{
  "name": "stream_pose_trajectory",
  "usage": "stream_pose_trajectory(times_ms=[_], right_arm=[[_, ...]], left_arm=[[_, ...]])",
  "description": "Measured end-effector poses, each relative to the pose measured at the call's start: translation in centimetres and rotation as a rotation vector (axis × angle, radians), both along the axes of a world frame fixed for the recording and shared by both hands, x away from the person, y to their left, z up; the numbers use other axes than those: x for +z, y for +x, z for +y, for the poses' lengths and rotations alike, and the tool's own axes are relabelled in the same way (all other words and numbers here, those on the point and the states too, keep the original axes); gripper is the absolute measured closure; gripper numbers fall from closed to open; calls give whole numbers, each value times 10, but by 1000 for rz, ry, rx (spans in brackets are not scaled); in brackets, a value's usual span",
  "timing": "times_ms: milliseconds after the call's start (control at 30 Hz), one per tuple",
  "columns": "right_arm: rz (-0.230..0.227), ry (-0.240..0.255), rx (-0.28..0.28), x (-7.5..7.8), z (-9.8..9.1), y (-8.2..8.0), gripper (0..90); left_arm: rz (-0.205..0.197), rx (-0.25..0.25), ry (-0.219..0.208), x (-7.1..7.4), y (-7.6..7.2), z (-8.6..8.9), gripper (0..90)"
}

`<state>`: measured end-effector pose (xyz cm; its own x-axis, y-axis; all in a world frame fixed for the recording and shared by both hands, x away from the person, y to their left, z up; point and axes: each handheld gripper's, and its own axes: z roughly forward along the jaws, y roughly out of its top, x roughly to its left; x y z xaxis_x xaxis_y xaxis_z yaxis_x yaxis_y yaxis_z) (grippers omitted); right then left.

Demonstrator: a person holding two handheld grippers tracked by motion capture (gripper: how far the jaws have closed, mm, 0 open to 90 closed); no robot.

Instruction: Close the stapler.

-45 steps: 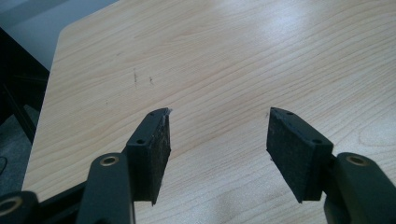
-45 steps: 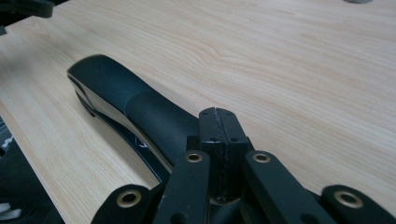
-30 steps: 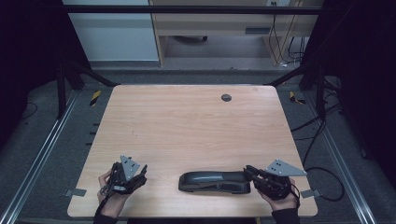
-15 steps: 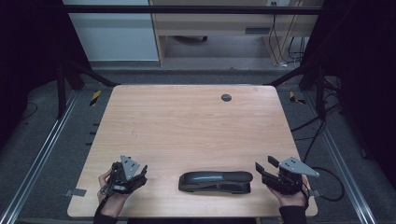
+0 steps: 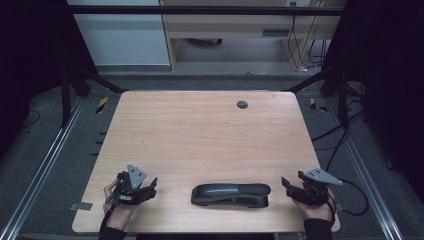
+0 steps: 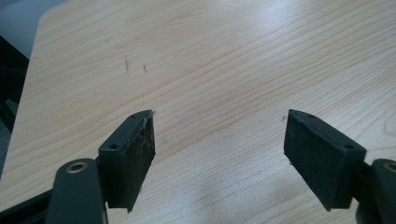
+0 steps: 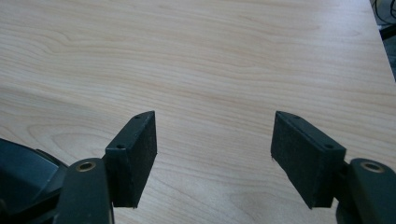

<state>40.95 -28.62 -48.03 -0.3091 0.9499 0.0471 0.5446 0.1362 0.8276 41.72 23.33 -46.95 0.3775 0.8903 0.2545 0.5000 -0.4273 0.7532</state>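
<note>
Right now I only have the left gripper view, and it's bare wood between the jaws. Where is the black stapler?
Observer: In the high view the black stapler lies flat near the front edge of the table, to the right of your left gripper. That gripper's jaws have just been opening, with nothing between them.
Operator: Is the right gripper on it?
Observer: No. The right gripper sits just off the stapler's right end, apart from it. Its jaws have just been opening and hold nothing.
Operator: Anything else on the table?
Observer: A small dark round spot near the far edge.
</note>
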Motion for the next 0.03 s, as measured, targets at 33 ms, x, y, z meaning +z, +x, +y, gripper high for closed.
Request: stream_pose_trajectory(times_ms=[33], right_arm=[[1,-9,-3,-1,-1,1,312]], left_arm=[[2,6,-1,-1,2,1,222]])
